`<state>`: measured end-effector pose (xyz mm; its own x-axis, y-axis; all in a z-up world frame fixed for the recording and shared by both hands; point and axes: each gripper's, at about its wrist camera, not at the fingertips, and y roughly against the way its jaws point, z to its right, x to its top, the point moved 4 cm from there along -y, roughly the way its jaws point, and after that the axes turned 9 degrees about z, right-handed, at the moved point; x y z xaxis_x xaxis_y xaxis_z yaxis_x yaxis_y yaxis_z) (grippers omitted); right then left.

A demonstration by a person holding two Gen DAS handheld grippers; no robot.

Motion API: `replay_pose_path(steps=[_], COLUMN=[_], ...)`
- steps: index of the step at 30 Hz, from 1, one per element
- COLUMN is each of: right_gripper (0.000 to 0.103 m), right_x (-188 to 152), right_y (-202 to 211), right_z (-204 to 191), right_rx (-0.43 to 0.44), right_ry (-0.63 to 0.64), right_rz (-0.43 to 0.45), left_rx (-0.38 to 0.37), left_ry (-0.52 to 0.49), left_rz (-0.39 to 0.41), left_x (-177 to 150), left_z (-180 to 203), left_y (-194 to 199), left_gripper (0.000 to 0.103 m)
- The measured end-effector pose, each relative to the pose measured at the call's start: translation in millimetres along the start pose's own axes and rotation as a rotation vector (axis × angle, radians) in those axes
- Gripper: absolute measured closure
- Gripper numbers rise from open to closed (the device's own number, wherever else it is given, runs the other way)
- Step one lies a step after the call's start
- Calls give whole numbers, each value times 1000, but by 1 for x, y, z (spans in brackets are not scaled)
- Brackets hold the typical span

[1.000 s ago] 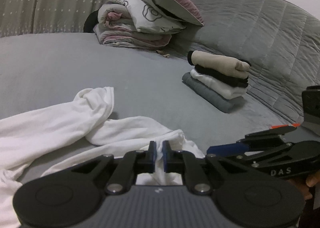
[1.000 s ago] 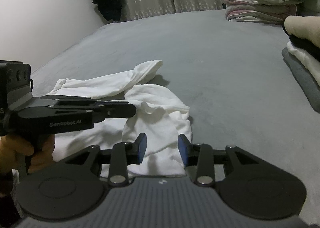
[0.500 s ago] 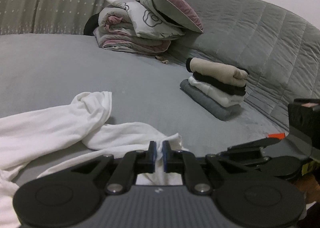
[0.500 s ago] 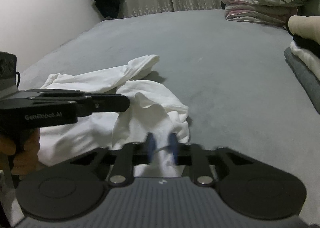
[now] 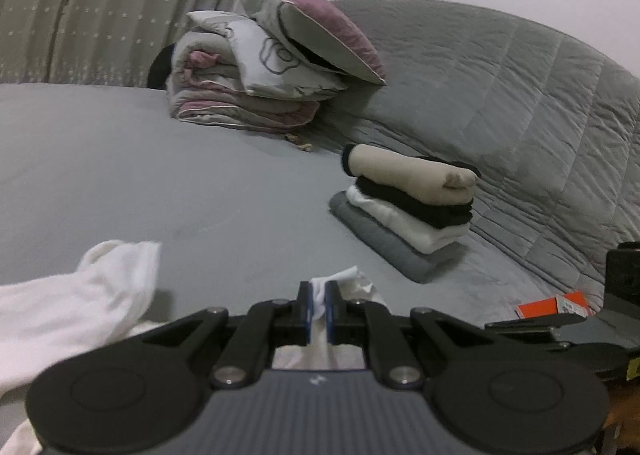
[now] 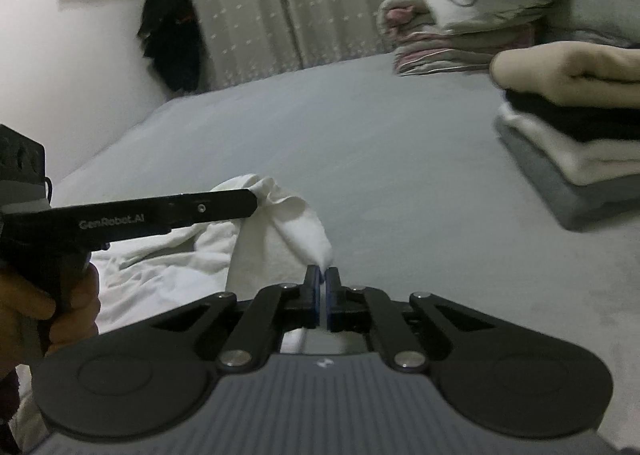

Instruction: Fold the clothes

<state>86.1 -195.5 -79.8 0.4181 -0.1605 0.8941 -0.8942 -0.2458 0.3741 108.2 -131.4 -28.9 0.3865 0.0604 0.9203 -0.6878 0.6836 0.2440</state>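
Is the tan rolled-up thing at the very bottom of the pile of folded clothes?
No, the tan roll lies on top of the pile, and a grey folded piece is at the bottom.

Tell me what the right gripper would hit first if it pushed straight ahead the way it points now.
Probably only the grey bedsheet. The right gripper, shut on the white garment, points slightly down; the folded stack sits off to the right, though depth is unclear.

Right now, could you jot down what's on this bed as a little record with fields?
surface: grey bed
garment being handled: white garment, unfolded, lifted at two spots
left hand-held gripper: shut on the white garment
right hand-held gripper: just closed, pinching the white garment
finished pile: folded stack, beige on top, then black, white, grey
far end: folded bedding and pillows
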Motion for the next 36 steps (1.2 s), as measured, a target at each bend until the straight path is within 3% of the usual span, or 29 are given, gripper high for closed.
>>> replay_pose_path(steps=[13, 20, 36], right_gripper=[101, 101, 101], right_x=[16, 13, -8], right_y=[46, 63, 56], right_z=[69, 106, 142], right_rx=[-176, -280, -392], right_ry=[-148, -208, -215], right_rz=[18, -8, -171], left_rx=[-93, -89, -58], left_ry=[-111, -136, -155], left_rz=[-90, -169, -264], left_x=[-2, -22, -56], left_z=[76, 106, 123], left_y=[-93, -137, -169], left_gripper=[97, 99, 99])
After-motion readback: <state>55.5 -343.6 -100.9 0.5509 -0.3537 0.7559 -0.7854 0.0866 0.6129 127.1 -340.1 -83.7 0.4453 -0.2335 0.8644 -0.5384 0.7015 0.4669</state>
